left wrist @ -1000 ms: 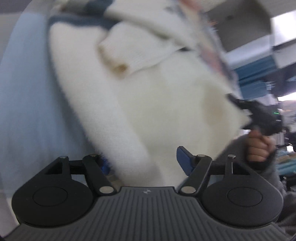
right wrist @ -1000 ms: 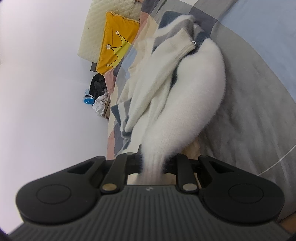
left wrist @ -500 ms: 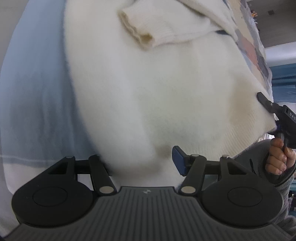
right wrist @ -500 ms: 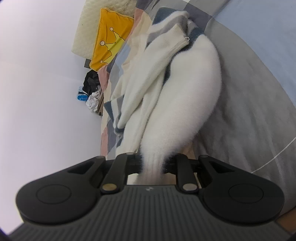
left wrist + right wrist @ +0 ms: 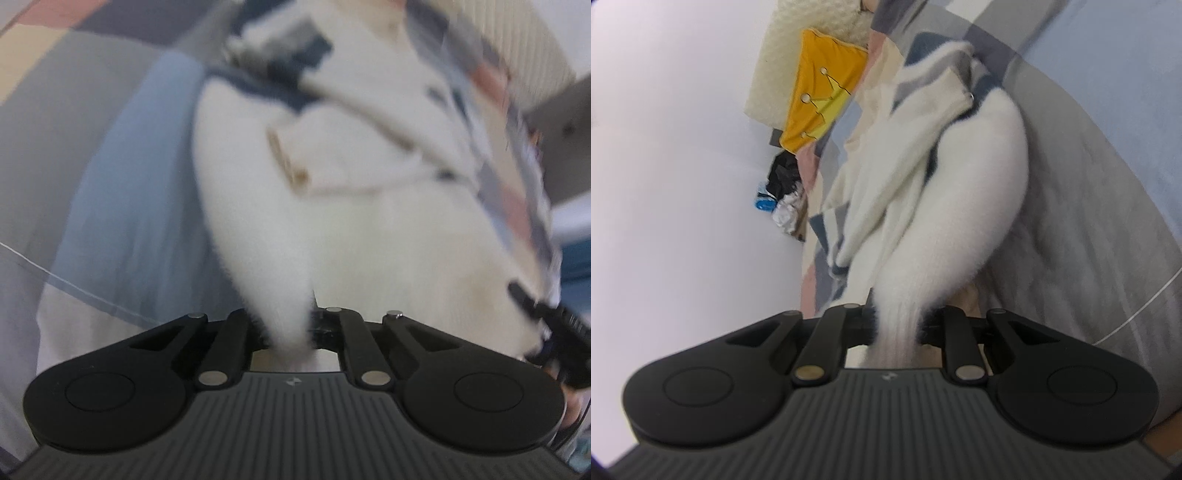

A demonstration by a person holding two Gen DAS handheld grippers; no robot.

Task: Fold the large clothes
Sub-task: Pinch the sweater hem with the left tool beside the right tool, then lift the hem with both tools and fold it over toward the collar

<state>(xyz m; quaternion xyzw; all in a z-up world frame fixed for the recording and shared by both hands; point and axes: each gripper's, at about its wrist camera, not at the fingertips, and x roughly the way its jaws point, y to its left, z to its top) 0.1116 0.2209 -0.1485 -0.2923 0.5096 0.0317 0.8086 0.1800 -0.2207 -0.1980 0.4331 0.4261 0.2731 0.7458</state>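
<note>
A fluffy white sweater [image 5: 369, 229] with dark blue and grey stripes near its top lies on the bed. In the left wrist view a bunched edge of it runs down between the fingers of my left gripper [image 5: 290, 334], which is shut on it. One sleeve with a ribbed cuff [image 5: 291, 166] lies across the body. At the right edge of that view the right gripper [image 5: 554, 332] holds the opposite edge. In the right wrist view the sweater [image 5: 960, 206] stretches away from my right gripper [image 5: 897, 328], shut on its ribbed hem.
The bed cover [image 5: 1089, 192] has grey, light blue and pink patches. A yellow pillow [image 5: 823, 99] and a cream one [image 5: 798, 40] lean at the head of the bed. A white wall [image 5: 683, 184] is on the left, with dark clutter [image 5: 783, 192] at its foot.
My left gripper, open around the sweater's edge before, has shut on it, lifted and tilted. The right gripper kept its hold and stayed nearly still.
</note>
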